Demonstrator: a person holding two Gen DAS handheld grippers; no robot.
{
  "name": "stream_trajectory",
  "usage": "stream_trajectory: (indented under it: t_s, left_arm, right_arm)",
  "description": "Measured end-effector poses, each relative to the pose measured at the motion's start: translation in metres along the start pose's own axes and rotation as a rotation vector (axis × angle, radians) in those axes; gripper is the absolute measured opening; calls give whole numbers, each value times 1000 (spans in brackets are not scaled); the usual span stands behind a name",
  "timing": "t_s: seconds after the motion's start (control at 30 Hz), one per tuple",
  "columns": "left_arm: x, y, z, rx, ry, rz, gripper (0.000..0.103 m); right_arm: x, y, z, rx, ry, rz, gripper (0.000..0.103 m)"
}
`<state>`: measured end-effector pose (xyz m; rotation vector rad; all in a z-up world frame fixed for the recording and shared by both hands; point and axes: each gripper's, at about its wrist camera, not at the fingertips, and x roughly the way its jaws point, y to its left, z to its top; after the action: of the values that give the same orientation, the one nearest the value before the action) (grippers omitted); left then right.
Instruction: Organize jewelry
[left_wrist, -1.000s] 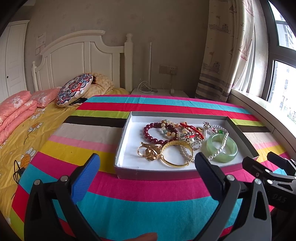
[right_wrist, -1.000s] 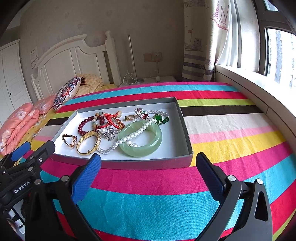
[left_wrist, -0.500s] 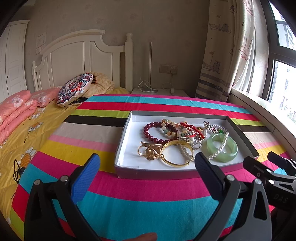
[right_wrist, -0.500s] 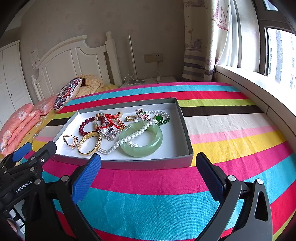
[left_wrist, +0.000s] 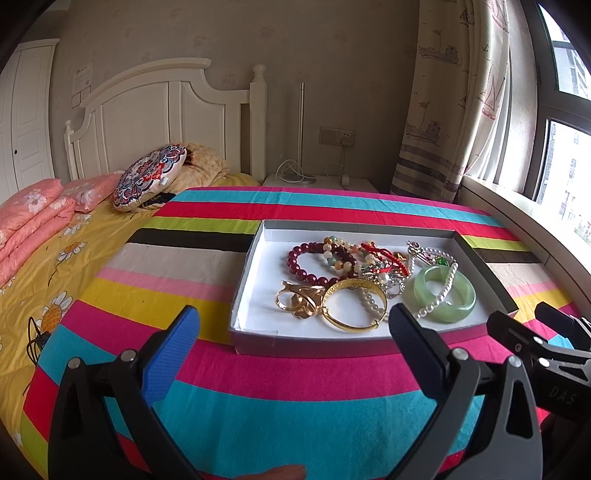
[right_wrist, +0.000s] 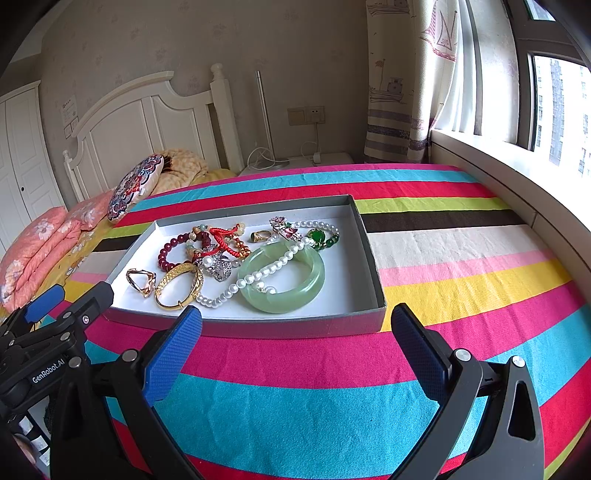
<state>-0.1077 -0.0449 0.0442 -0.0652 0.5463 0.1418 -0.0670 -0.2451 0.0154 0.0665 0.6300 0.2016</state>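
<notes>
A shallow grey box (left_wrist: 255, 341) (right_wrist: 369, 258) with a white floor lies on the striped cloth. In it lie a green jade bangle (left_wrist: 463, 297) (right_wrist: 310, 280), a pearl strand (left_wrist: 439, 291) (right_wrist: 258, 275), a gold bangle (left_wrist: 354, 302) (right_wrist: 179, 286), a dark red bead bracelet (left_wrist: 297, 262) (right_wrist: 166, 256), a red cord bracelet (right_wrist: 225, 240) and gold rings (left_wrist: 299, 299) (right_wrist: 142, 280). My left gripper (left_wrist: 291, 332) is open and empty in front of the box. My right gripper (right_wrist: 295, 330) is open and empty, just short of the box's near wall.
The striped cloth (left_wrist: 295, 406) covers the table. A bed with yellow sheet (left_wrist: 55, 258), pink pillows and a patterned cushion (left_wrist: 147, 177) lies to the left. A windowsill (right_wrist: 517, 192) and curtain run along the right. The right gripper shows in the left wrist view (left_wrist: 546, 332).
The right wrist view has crept slightly toward the box. The left gripper has hardly moved. Both stay open.
</notes>
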Motion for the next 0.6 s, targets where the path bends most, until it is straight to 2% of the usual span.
stream_trajectory:
  t_s: [0.2, 0.4, 0.6]
  left_arm:
    - [0, 2, -1, -4, 3, 6, 101]
    - [-2, 3, -1, -3, 2, -31, 101]
    - [4, 3, 0, -12, 59, -83, 101]
  right_arm:
    - [0, 0, 0, 0, 0, 1, 98]
    - [0, 1, 0, 2, -2, 3, 98]
    - [0, 3, 0, 2, -2, 6, 98]
